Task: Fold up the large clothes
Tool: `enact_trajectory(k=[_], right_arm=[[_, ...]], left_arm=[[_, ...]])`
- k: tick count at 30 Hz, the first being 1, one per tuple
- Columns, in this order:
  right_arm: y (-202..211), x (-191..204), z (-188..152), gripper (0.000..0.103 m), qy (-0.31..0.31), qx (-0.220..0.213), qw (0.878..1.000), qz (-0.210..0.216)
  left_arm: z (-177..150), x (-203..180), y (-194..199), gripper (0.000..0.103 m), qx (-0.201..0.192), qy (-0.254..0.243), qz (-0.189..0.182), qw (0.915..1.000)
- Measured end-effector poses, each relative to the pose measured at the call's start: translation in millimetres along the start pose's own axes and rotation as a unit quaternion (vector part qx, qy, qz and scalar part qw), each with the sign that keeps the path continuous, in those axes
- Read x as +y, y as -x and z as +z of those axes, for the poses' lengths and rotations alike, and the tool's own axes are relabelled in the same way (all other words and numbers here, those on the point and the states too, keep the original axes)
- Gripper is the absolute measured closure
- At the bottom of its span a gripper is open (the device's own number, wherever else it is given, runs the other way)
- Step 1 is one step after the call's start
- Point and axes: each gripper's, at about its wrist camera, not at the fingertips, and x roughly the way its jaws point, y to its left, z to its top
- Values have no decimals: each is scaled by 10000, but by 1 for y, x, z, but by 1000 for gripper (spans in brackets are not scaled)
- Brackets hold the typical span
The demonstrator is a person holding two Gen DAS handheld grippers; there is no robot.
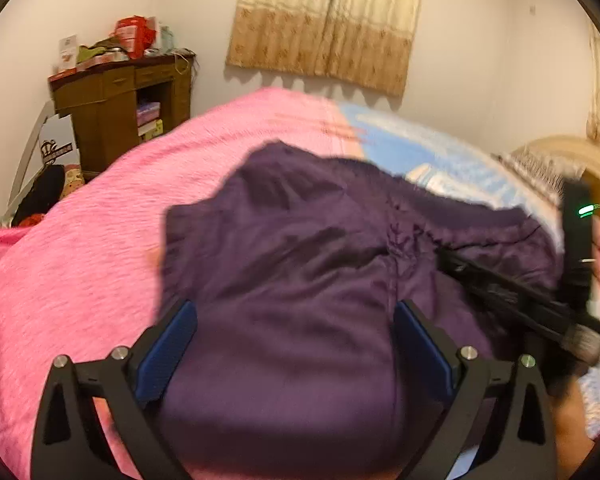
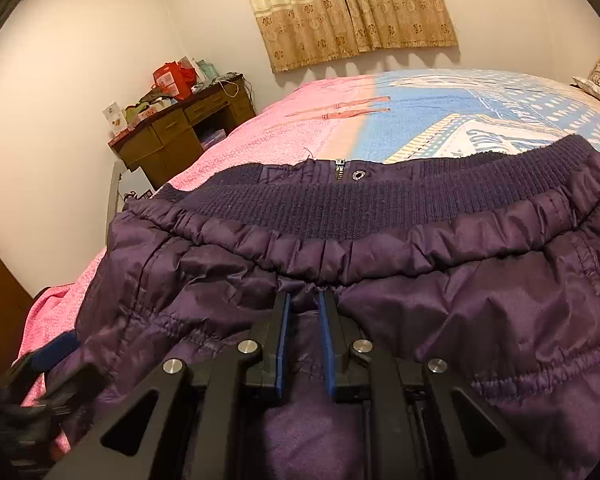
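Purple padded cloth fills the near part of both views: a large jacket point(image 2: 440, 312) lies spread on the bed point(image 1: 60, 272), its ribbed hem and zip end toward the far side in the right wrist view. Nearest, the right gripper point(image 2: 303, 308) has its fingers drawn close together with a pinch of gathered fabric between the blue pads point(image 2: 283, 340), so it appears to have hold of the jacket just below the elastic seam. The left gripper point(image 1: 296, 316) hovers wide open over the smooth purple panel and holds nothing; that view is blurred. Judging from this, a fold is being set up, with one side gripped and the other not yet taken. Next, the left gripper likely needs to close on an edge so both can lift and carry the cloth over evenly. Farther off stand a cluttered wooden desk point(image 2: 180, 132) and a beige curtain point(image 2: 348, 8).
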Motion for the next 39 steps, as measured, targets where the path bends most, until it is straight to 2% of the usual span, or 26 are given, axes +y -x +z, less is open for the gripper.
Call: enact_trajectory(k=[2, 4, 7, 8, 9, 11, 12, 14, 17, 18, 19, 21, 22, 25, 28, 30, 32, 33, 34, 38, 39], right_arm=[[2, 1, -1, 88, 5, -18, 10000, 12], [3, 3, 1, 88, 22, 20, 10000, -61], [9, 20, 10, 87, 316, 386, 9974, -511], [18, 26, 13, 87, 382, 328, 9968, -623], [36, 31, 15, 87, 347, 48, 9981, -515], [70, 36, 14, 87, 97, -386, 9992, -63], [82, 38, 11, 87, -5, -496, 9988, 25], [84, 38, 1, 87, -50, -458, 9989, -61], [44, 28, -32, 86, -40, 196, 9997, -130], [41, 24, -43, 86, 16, -10, 10000, -25], [45, 20, -44, 86, -67, -111, 9999, 101], [44, 15, -42, 86, -189, -88, 9996, 215], [45, 14, -43, 86, -196, -111, 9995, 235], [47, 15, -44, 86, -141, -148, 9996, 185], [47, 15, -44, 86, -146, -160, 9996, 198], [46, 16, -46, 86, -153, -165, 9995, 204], [46, 16, -49, 86, -160, -166, 9995, 201], [48, 17, -49, 86, -175, -166, 9995, 187], [52, 18, -48, 86, -218, -179, 9994, 185], [75, 18, -52, 86, -463, -420, 9974, 365], [74, 20, -54, 86, -382, -370, 9981, 314]], left_arm=[[-7, 13, 18, 1, -152, 299, -69, 9994], [-19, 41, 33, 0, -214, 824, 45, 9964], [-29, 65, 36, 0, -119, 1331, 62, 9910], [-32, 69, 37, 0, -135, 1434, 91, 9895], [-34, 72, 39, 0, -181, 1541, 125, 9878], [-41, 74, 41, 0, -257, 1732, 93, 9845], [-42, 72, 37, 0, -250, 1830, 34, 9828], [-46, 69, 25, 0, -94, 2026, -139, 9791], [-56, 63, 9, 0, 133, 2451, -654, 9672], [-57, 60, 3, 0, 218, 2594, -890, 9614], [-56, 57, 0, 0, 202, 2621, -912, 9605], [-52, 53, -2, 0, 69, 2502, -780, 9650], [-49, 53, -7, 0, 89, 2570, -742, 9635], [-43, 51, -16, 0, -97, 2759, -700, 9586], [-38, 42, -25, 0, -221, 2761, -448, 9598], [-38, 36, -27, 0, -279, 2689, -447, 9617], [-36, 36, -28, 11, -344, 2641, -598, 9620], [-36, 37, -28, 29, -372, 2649, -718, 9609], [-35, 41, -29, 37, -369, 2692, -843, 9587], [-36, 51, -32, 38, -366, 2863, -1036, 9518], [-37, 52, -34, 31, -327, 2926, -1020, 9502]])
